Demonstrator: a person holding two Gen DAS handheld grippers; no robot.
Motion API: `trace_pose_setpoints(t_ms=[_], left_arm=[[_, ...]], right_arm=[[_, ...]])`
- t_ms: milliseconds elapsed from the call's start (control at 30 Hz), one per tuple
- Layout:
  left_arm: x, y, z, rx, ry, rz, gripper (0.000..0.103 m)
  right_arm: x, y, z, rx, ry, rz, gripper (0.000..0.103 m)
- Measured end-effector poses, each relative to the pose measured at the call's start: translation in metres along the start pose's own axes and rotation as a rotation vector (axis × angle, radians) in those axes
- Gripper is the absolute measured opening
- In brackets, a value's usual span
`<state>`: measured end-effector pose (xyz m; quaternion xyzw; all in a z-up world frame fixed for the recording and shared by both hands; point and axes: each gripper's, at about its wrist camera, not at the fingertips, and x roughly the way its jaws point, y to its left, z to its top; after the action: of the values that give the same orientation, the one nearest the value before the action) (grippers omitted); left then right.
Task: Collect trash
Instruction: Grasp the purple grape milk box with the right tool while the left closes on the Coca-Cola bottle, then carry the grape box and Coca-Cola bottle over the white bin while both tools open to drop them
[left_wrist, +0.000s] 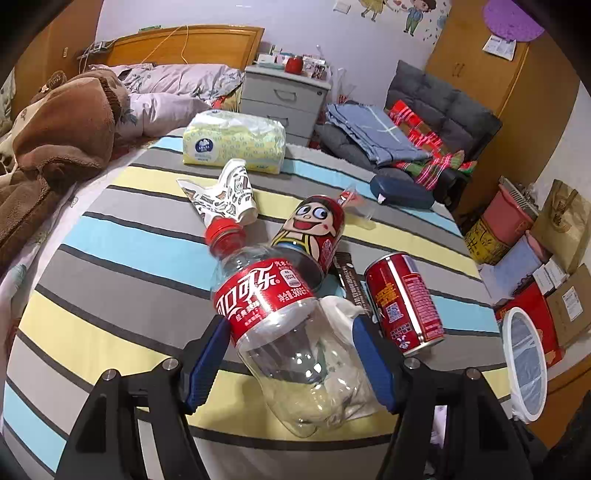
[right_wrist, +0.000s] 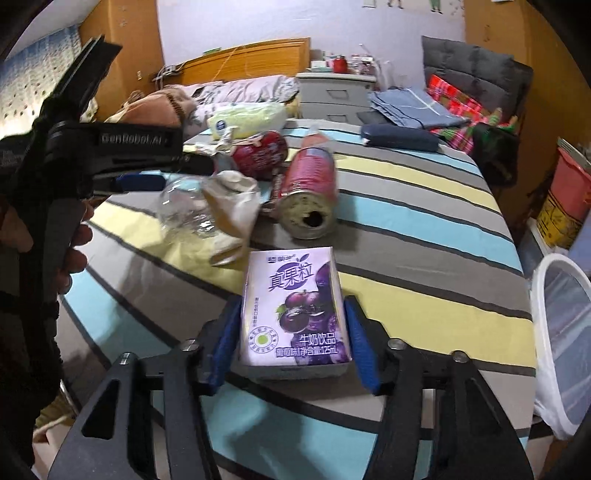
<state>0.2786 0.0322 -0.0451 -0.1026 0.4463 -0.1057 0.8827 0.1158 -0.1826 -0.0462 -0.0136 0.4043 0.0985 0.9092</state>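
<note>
Left gripper (left_wrist: 291, 363): I see its blue pads flanking the cola bottle (left_wrist: 280, 325), left pad touching the label
Bottle: clear, red cap, lying tilted on striped bedcover (left_wrist: 122, 258)
Beside it: crumpled tissue (left_wrist: 341, 308), red can (left_wrist: 404, 301), cartoon can (left_wrist: 314, 230)
Far right: white-rimmed bin (left_wrist: 524, 365)

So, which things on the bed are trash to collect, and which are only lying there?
Trash to collect:
- plastic cola bottle
- purple milk carton
- red can
- cartoon can
- crumpled tissue
- crushed paper cup

Just lying about:
- tissue pack
- navy pouch
- brown blanket
</note>
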Motion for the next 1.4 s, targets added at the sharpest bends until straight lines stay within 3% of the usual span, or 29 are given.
trace_pose_setpoints(t_ms=[233,367,733,1133,1400], left_arm=[[0.012,0.005,0.003,-0.017,0.012,0.025,0.069],[0.022,0.008,0.009,0.011,0.004,0.081,0.070],[0.022,0.015,0.005,-0.003,0.019,0.086,0.066],[-0.011,0.018,-0.018,0.011,-0.026,0.074,0.066],[-0.050,0.000,-0.033,0.088,-0.102,0.081,0.066]], right_arm=[[0.000,-0.006,0.000,0.033,0.003,0.009,0.055],[0.004,-0.007,0.002,0.036,0.006,0.003,0.055],[0.003,-0.013,0.003,0.057,-0.002,0.000,0.055],[-0.004,-0.018,0.005,0.092,-0.046,-0.006,0.054],[-0.020,-0.019,0.008,0.094,-0.096,-0.020,0.054]])
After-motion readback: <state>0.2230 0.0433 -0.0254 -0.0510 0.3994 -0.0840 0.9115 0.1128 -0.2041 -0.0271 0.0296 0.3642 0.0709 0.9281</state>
